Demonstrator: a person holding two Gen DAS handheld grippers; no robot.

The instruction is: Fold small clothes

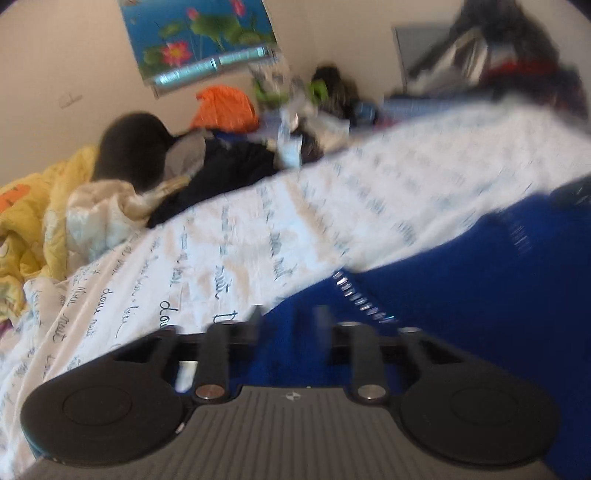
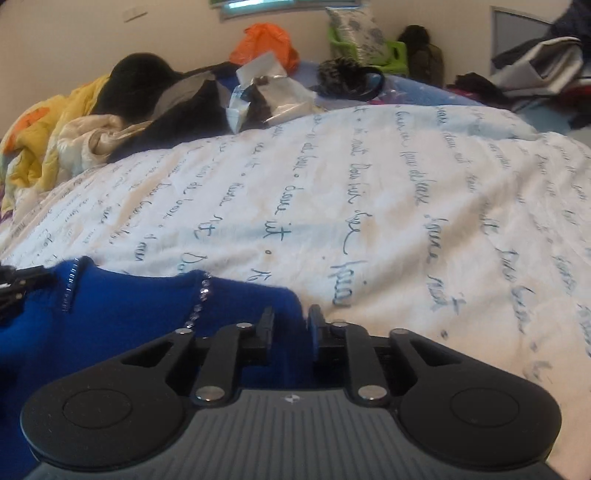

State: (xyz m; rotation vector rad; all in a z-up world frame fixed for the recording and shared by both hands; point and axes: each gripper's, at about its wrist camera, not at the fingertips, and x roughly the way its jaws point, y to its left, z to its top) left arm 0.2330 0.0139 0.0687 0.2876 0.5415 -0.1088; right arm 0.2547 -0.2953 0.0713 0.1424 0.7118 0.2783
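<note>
blue garment point(image 2: 122, 314) fills both views; lotus poster point(image 1: 199, 35) only left.

Home bedroom: bed with script-print quilt point(image 2: 369, 192), heaped clothes point(image 2: 155, 96), lotus poster point(image 1: 199, 37) on wall.

black claws point(image 2: 290, 317), ribbed grey housing, silver screws

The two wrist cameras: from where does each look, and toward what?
Left wrist: sits on the left gripper, facing along its open fingers over the blue knit garment with rhinestone trim; blurred.
Right wrist: sits on the right gripper, facing the garment's edge.
Both share the white script-printed bedspread and orange plastic bag.
</note>
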